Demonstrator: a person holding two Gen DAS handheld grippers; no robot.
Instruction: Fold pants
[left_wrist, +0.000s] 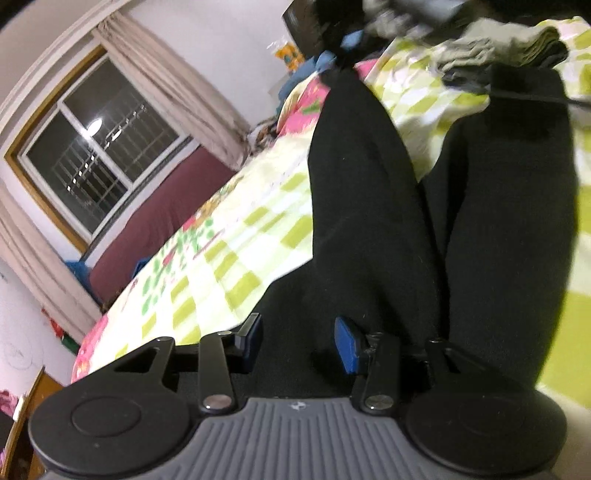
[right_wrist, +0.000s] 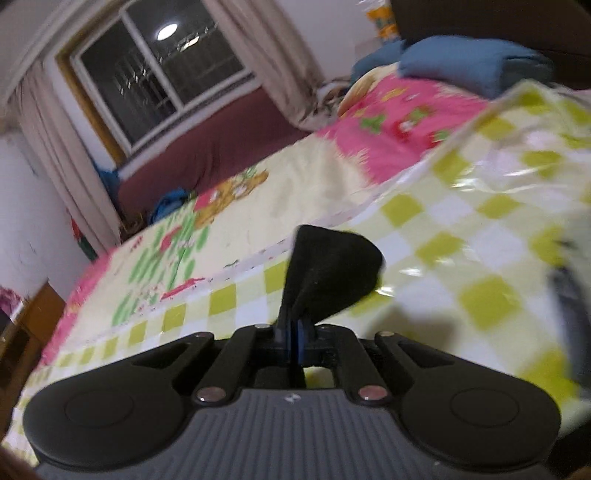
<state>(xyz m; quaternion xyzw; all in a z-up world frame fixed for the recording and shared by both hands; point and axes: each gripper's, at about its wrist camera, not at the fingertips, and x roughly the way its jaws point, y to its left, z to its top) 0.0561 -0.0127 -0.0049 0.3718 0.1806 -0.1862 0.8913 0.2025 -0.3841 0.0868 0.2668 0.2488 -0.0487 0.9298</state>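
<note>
Looks like this fold is barely getting going; the black pants (left_wrist: 388, 206) are laid out on the bed with both legs stretched away from the left wrist camera and splayed apart in a V, so no crease is made yet as far as I can see; lengthwise fold and the fold-in-half are both left to do, I'd guess.

Right gripper (right_wrist: 294, 343) has its jaws pressed together on a flap of the black fabric (right_wrist: 328, 269), which sticks up past the tips like a little fin, lifted off the cover; in the left wrist view a blurry dark shape near the far hem of one leg may be that same gripper, can't say for sure.

Left gripper (left_wrist: 299, 341) sits over the near end of the pants, jaws spread with black cloth under and between the blue pads (left_wrist: 349, 345); whether they actually touch it I can't tell.

Material-wise the pants look soft, matte, kind of fleecy, and floppy; the checked green-and-white cover (right_wrist: 461, 236) is glossy and crinkly like plastic sheeting, so cloth may slide on it; a floral sheet (right_wrist: 229, 206) lies beyond, and a stack of folded clothes (left_wrist: 509, 48) sits at the far end.
</note>
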